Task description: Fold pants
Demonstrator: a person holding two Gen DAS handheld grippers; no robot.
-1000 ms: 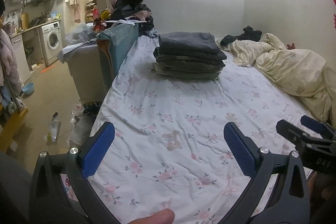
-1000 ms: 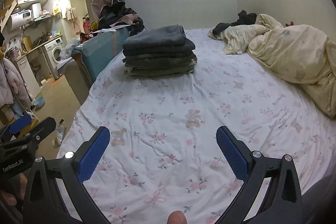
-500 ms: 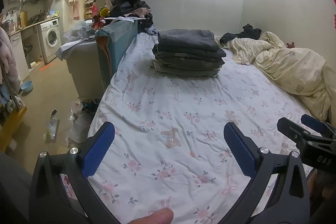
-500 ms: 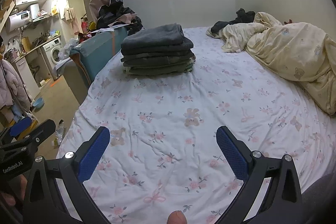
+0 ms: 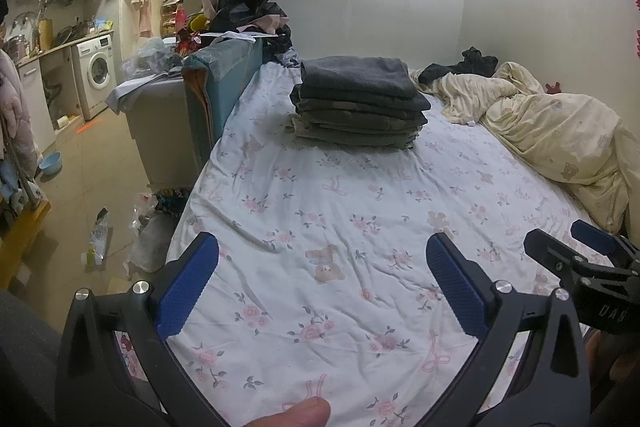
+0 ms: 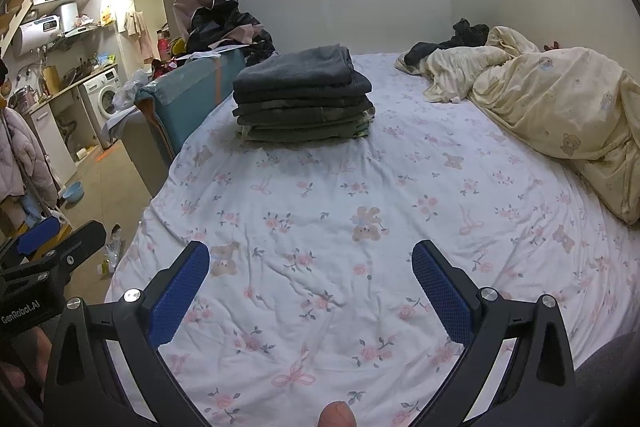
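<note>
Both my grippers are spread wide, holding nothing: left gripper [image 5: 320,287] and right gripper [image 6: 310,285] hover above the floral bedsheet [image 6: 320,227]. The folded pants stack [image 5: 358,103] sits farther up the bed, beside the rumpled cream duvet [image 6: 560,115].

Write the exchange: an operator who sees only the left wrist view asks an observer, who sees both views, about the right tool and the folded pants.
Operator: My left tool is open. Is the right tool holding anything?
Observer: No. Its jaws stand wide apart, with only bedsheet between them.
Operator: How does the right end of the pants stack look?
Observer: From the right wrist view, a pale patterned layer peeks out near the bottom at that end.
</note>
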